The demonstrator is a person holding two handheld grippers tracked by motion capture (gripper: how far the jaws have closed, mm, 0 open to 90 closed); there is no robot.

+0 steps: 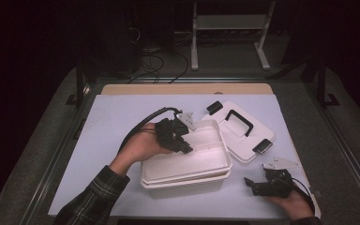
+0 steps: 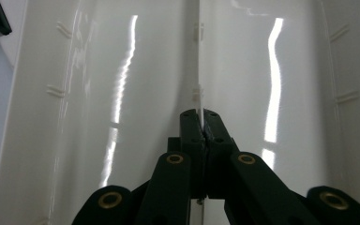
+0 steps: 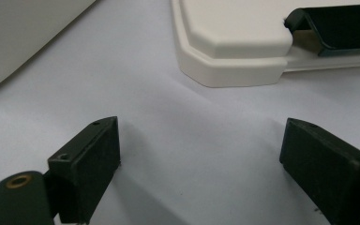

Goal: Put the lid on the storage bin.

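Left claw reaches into the open white box, jaws pressed together on the thin white divider that runs upright along the tray's middle; the divider continues straight ahead of the claw, with tray floor on both sides. Right claw rests low over the tabletop with jaws spread wide and nothing between them. Beyond the right claw lies the box's white lid with its black handle; the box wall shows off to its far left.
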